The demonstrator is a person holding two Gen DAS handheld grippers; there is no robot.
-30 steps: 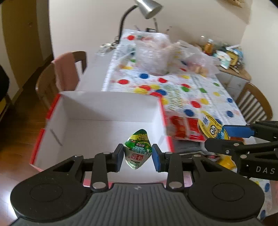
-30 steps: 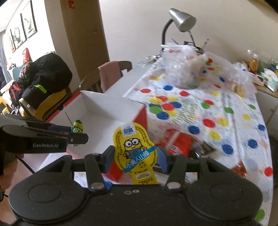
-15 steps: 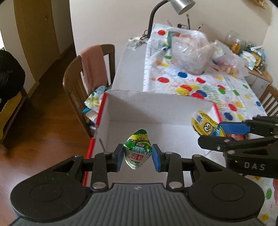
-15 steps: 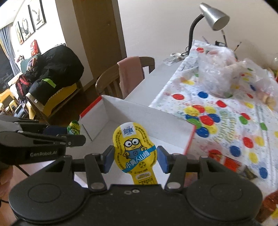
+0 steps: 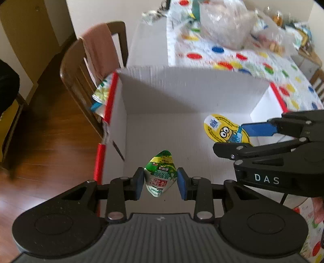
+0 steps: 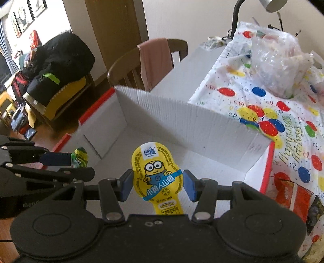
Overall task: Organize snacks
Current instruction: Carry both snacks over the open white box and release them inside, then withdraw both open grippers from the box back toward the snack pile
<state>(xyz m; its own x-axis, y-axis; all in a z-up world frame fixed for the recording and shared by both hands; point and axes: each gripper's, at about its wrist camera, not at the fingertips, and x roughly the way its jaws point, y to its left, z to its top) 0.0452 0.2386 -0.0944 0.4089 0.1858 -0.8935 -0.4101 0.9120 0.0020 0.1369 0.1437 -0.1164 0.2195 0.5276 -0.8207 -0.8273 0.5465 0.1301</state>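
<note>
My left gripper [image 5: 161, 180] is shut on a green and white jelly cup [image 5: 161, 176] and holds it over the near left part of a white cardboard box with red edges [image 5: 188, 91]. My right gripper [image 6: 157, 185] is shut on a yellow Minions snack pack [image 6: 157, 174] and holds it over the box's inside [image 6: 182, 125]. In the left wrist view the right gripper [image 5: 257, 137] reaches in from the right with the yellow pack [image 5: 224, 130]. In the right wrist view the left gripper [image 6: 66, 163] sits at the left with the green cup [image 6: 81, 157].
The box sits at the table's near left corner. A balloon-print tablecloth [image 6: 283, 113] holds clear plastic bags [image 6: 281, 60] and a red snack packet [image 6: 291, 196]. A wooden chair with a pink cloth [image 5: 95, 54] stands left of the table. A lamp [image 6: 275, 4] stands at the back.
Both grippers have moved forward and down over the box while holding their snacks. The box's inside now fills both views.
</note>
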